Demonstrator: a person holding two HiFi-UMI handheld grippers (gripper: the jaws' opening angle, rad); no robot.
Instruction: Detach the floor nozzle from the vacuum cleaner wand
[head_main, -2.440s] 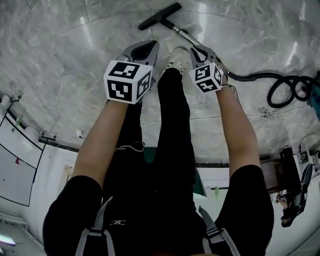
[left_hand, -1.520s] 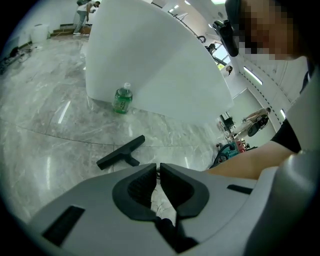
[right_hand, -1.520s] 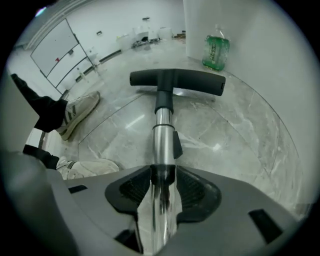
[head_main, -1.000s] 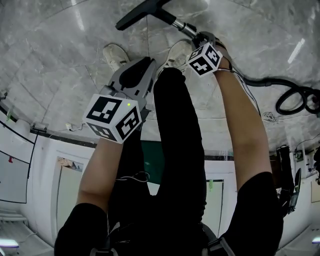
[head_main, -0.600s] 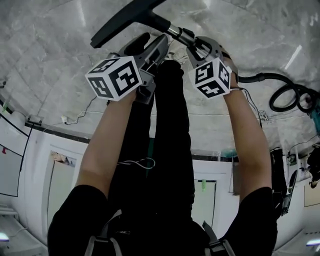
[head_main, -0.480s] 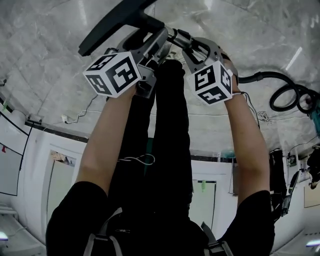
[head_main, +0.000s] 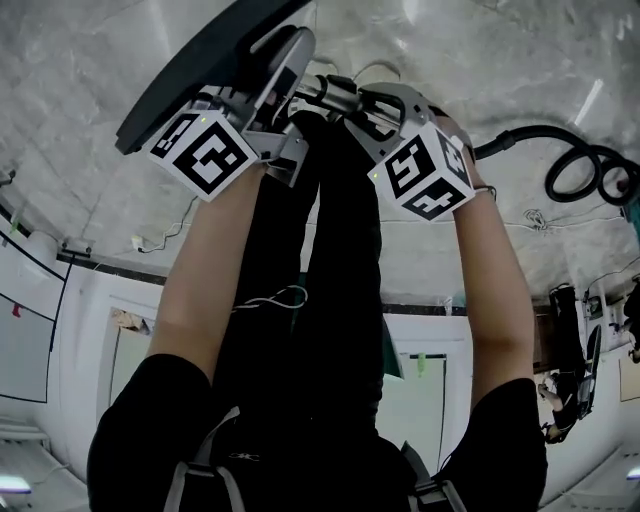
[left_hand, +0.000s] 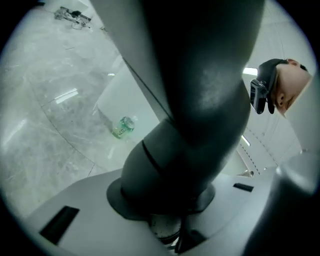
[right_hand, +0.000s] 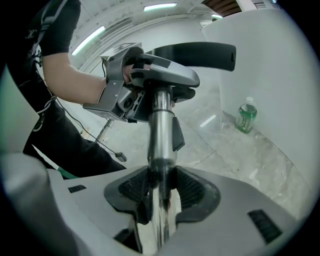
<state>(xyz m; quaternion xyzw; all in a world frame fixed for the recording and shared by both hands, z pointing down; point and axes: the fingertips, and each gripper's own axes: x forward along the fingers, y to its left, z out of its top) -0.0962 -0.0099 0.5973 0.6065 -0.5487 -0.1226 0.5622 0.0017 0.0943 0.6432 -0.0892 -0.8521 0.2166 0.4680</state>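
Observation:
The black floor nozzle is up off the floor, still joined to the chrome wand. My left gripper has the nozzle's dark neck between its jaws, which are closing and press on it. My right gripper is shut on the wand just behind the joint, with both ribbed pads tight against the tube. In the right gripper view the left gripper wraps the neck below the nozzle. The joint itself is partly hidden by the jaws.
The black vacuum hose loops across the marble floor at the right. A green bottle stands by a white panel; it shows in the left gripper view too. The person's dark-clothed legs stand between the arms. A thin cable lies near the hose.
Both grippers have risen, lifting the wand and nozzle off the floor. The left gripper swung from beside the leg to the nozzle's neck and closed round it.

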